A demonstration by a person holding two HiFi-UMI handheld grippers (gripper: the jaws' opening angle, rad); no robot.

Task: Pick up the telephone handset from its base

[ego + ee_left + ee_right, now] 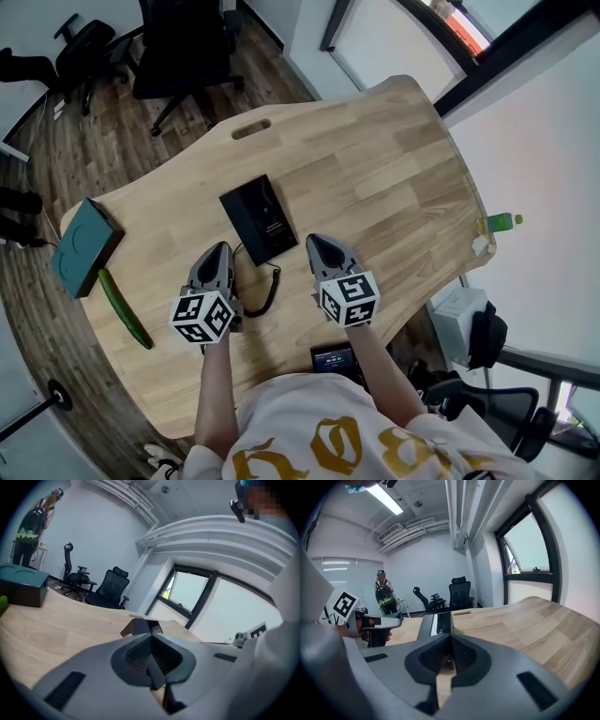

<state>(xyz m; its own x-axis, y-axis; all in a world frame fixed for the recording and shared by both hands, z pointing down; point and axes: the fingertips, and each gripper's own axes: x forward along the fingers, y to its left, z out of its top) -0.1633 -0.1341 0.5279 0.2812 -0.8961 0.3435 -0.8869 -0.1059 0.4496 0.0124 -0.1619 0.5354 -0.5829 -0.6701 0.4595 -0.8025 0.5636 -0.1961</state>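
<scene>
On an office's wooden tabletop point(394, 169), the black telephone point(267, 216) is seen just ahead, between the left tongs point(222, 247) and right tongs point(319, 241), both clenched empty; the handset point(239, 228) could be shoved aside unless they are opened.

Light wooden tabletop point(375, 178): wide bare stretch right of flat black desk telephone point(260, 217), open out to far edge. Air above phone unobstructed. Black coiled cord point(269, 289) loops off phone's near end, lies in lane between left gripper point(221, 248) and right gripper point(321, 242) (closer to left one). Left side tighter: teal rectangular box point(84, 246) at table edge, long green cucumber point(125, 307) just beside it. Small green bottle point(502, 222) at right edge, well apart from phone.
</scene>
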